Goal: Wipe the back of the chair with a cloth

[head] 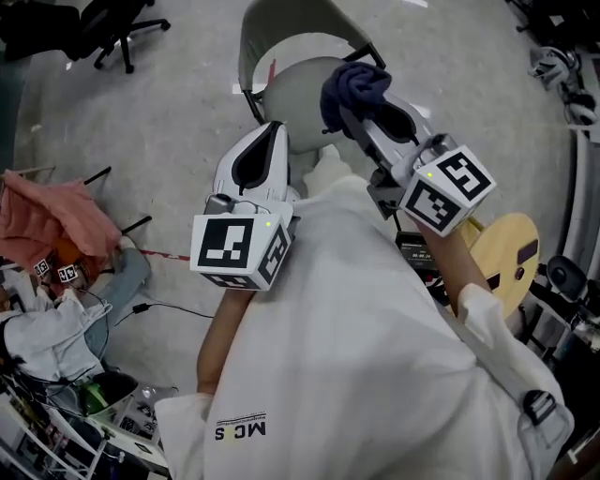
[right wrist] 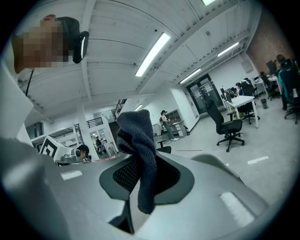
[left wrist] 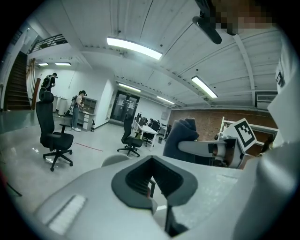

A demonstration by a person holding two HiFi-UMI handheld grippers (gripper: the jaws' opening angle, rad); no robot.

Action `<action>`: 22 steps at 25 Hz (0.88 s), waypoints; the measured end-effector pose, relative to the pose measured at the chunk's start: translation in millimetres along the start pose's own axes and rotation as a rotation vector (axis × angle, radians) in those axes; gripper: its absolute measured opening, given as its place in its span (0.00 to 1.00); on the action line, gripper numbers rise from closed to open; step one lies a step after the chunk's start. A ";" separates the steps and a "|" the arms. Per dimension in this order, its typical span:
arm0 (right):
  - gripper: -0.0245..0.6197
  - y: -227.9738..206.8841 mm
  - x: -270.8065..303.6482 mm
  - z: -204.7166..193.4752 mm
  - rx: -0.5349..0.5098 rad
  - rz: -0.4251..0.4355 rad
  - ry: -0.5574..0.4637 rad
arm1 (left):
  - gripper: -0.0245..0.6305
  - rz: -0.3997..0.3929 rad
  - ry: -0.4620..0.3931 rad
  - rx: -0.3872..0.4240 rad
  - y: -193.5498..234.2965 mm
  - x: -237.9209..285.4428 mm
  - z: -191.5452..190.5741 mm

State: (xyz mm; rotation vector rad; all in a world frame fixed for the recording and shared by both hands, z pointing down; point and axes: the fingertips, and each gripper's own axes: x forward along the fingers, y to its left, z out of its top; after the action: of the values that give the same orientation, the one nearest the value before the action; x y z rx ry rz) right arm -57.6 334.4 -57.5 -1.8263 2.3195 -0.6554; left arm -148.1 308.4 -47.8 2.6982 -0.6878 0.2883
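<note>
The right hand-held gripper (head: 361, 120) is clamped on a dark blue cloth (head: 354, 86). In the right gripper view the cloth (right wrist: 140, 150) bunches up above the jaws and a tail of it hangs down in front of them. The left hand-held gripper (head: 272, 141) sits just beside it, jaws drawn narrow with nothing between them. Its own view shows the other gripper and its bundle of cloth (left wrist: 180, 138) off to the right, raised against the room.

Both are held out in front of the person in a white shirt (head: 366, 356). Just past the tips stands the grey chair (head: 302, 89), its curved back (head: 246, 47) on the far side of the seat. From the head view the cloth lies over the near edge of the seat, short of the back. Whether it touches the chair I cannot tell.

Further out on the floor (head: 178, 103), a pink garment (head: 52, 216) is heaped to the left, a black office chair (head: 112, 28) stands beyond it, and a round wooden seat (head: 506, 253) is at the right.
</note>
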 end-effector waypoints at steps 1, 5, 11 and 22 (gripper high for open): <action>0.17 2.5 -3.0 -1.1 0.000 -0.006 -0.009 | 0.04 -0.004 0.002 0.001 -1.2 -2.2 -1.1; 0.16 10.6 -12.6 -11.5 0.011 -0.013 -0.022 | 0.04 -0.014 0.019 0.003 -3.0 -6.5 -9.5; 0.16 1.9 -14.5 -20.8 0.043 -0.028 0.008 | 0.04 -0.019 0.032 0.003 1.2 -3.2 -17.7; 0.16 1.2 -49.2 -11.7 0.036 -0.097 0.013 | 0.04 -0.072 0.053 -0.025 -18.2 -6.8 -29.8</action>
State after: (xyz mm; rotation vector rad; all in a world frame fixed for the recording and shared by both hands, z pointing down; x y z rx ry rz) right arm -49.7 384.3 -55.9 -1.9348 2.2233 -0.7194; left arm -148.2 337.3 -27.2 2.6745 -0.5735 0.3292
